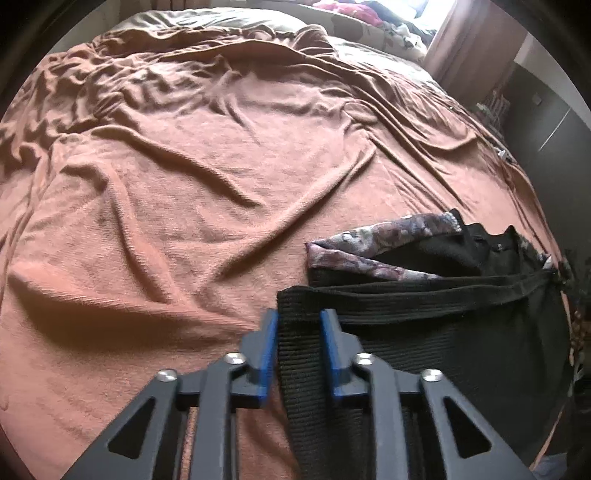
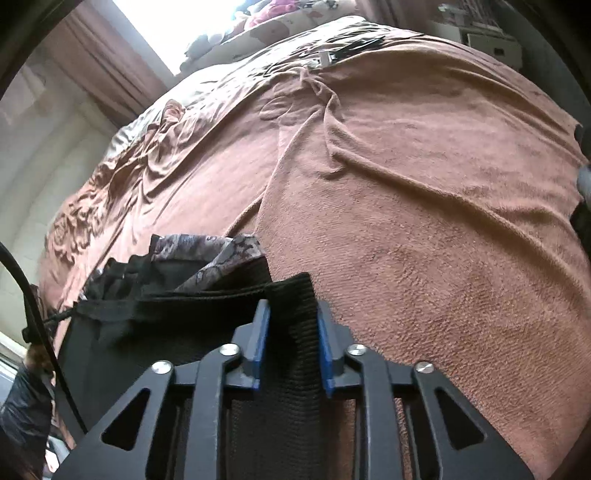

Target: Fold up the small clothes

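Soft, light, floppy black garment point(image 1: 424, 332) on bed point(image 1: 184, 184). Left tongs point(image 1: 298, 317) and right tongs point(image 2: 291, 308) each pinching a waistband corner. Best lifted there, evenly.

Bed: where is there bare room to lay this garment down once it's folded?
Bare blanket runs from the black garment toward the rumpled sheet and pillows. It is crowded only where the garment lies, between the left gripper and right gripper.

A home bedroom: rumpled bed point(image 1: 207, 155), curtained window point(image 2: 122, 48).
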Demonstrator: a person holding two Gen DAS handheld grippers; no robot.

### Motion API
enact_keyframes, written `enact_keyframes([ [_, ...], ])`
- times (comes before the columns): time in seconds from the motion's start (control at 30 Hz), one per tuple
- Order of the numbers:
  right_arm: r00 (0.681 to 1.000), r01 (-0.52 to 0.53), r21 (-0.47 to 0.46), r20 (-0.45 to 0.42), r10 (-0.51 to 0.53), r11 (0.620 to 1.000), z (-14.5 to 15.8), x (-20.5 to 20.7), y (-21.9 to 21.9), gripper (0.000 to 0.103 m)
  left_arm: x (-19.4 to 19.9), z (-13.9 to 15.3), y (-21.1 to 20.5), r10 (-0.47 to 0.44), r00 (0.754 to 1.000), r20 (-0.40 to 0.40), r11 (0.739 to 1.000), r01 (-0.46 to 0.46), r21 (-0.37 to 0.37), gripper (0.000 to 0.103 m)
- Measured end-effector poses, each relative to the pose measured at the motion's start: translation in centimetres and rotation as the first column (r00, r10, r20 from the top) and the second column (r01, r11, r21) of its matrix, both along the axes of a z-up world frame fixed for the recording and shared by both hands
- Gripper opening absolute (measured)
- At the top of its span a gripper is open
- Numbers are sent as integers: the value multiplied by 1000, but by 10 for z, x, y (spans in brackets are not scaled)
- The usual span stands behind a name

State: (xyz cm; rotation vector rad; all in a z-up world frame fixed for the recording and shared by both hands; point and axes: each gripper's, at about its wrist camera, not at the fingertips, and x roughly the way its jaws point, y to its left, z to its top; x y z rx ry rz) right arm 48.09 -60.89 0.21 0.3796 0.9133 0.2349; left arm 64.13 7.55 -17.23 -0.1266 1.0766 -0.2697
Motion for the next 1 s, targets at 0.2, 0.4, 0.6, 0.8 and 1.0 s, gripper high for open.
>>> enact_keyframes([
  [0.2,999,18,0,34,-18,1000,15,-11,-2,8,-3,9,2,23,1000,16,1000,-23,-14,7],
  [0.4,996,10,-42,92,-6,999,43,-28,6,5,-17,39,6,42,996,79,999,-41,-11,6],
  [0.6,987,24,-61,158,-14,998,77,-45,10,5,-29,79,6,47,985,163,999,-47,-4,6],
  [0.8,982,54,-80,186,-38,995,91,-47,12,5,-21,102,6,67,976,209,997,-70,8,6],
  [1.0,986,72,-109,160,-54,991,86,-19,20,5,5,100,1,75,975,210,995,-86,43,6],
])
